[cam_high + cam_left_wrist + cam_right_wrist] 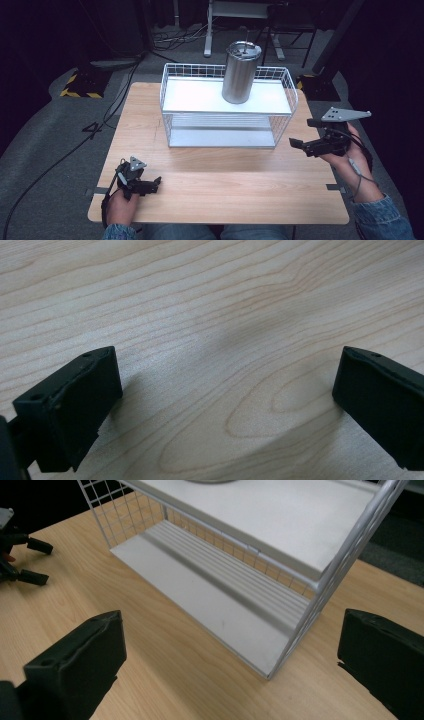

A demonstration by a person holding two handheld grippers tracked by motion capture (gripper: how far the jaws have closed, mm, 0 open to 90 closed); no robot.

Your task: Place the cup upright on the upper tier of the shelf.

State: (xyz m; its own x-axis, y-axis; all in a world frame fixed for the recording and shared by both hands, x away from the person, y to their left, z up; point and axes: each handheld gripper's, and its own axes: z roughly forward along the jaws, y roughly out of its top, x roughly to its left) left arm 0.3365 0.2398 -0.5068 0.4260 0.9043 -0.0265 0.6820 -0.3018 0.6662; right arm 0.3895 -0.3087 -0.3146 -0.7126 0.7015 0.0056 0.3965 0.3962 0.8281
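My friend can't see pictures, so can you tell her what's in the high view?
A shiny metal cup stands upright on the top shelf of a white wire rack at the back of a wooden table. Nearer the front, a person holds black tongs in each hand, both open and empty: the left tongs rest low on the table, the right tongs hover beside the rack.

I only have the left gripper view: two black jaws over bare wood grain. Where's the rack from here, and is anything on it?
Observer: The white wire rack stands at the table's far middle; a steel tumbler stands upright on its top shelf.
Operator: Anything on the lower shelf?
Observer: Nothing that I can see in the right gripper view; its white floor looks bare.
Operator: Where is the right gripper?
Observer: The right gripper is beside the rack's right end, jaws apart, holding nothing.
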